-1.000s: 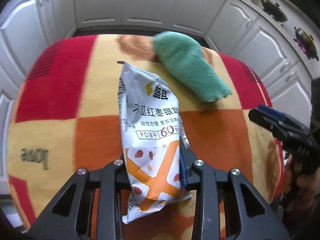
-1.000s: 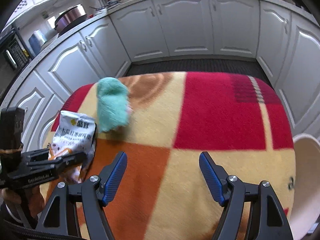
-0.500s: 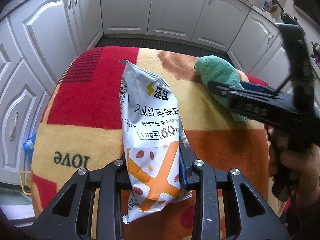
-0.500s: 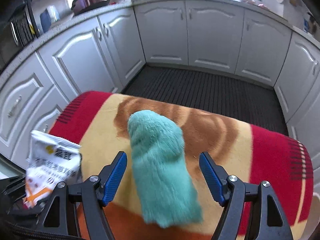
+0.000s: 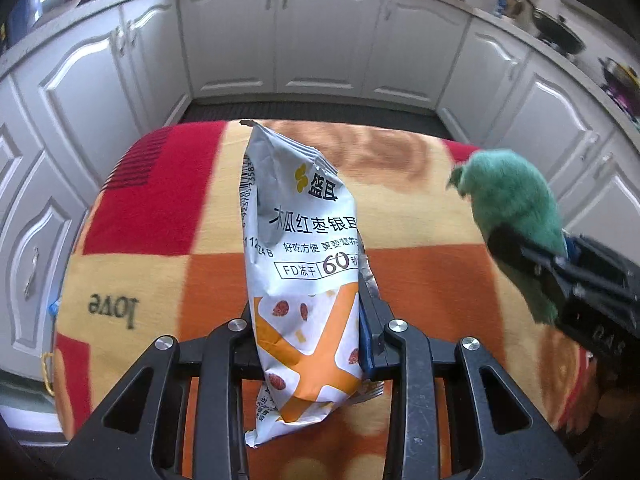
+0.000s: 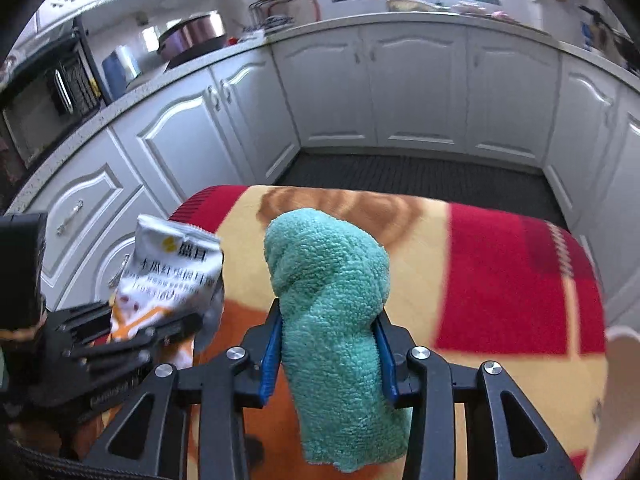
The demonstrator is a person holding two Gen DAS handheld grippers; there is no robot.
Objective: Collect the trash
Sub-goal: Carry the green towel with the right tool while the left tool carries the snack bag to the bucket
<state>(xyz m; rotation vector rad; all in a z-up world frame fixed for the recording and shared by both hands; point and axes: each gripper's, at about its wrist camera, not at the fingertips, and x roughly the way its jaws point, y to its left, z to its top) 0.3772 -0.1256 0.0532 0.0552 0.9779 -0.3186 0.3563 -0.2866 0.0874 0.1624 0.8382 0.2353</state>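
A white and orange snack bag point(image 5: 304, 240) stands upright between the fingers of my left gripper point(image 5: 308, 320), which is shut on its lower half. In the right wrist view the bag point(image 6: 172, 272) and the left gripper point(image 6: 132, 332) sit at the left. A fluffy green cloth point(image 6: 328, 264) is between the blue pads of my right gripper point(image 6: 328, 340). Its jaws are closing and the pads press into the cloth's sides. The left wrist view shows the cloth point(image 5: 508, 200) raised off the blanket in the right gripper point(image 5: 560, 264).
A red, orange and yellow checked blanket point(image 5: 160, 200) covers the table below both grippers. White kitchen cabinets point(image 6: 420, 92) ring a dark floor point(image 6: 420, 176) beyond. A pale rounded rim point(image 6: 620, 380) shows at the right edge. Pots stand on the counter point(image 6: 188, 36).
My right gripper swung left over the green cloth, closed on it and raised it off the blanket. The left gripper kept hold of the snack bag and shifted a little.
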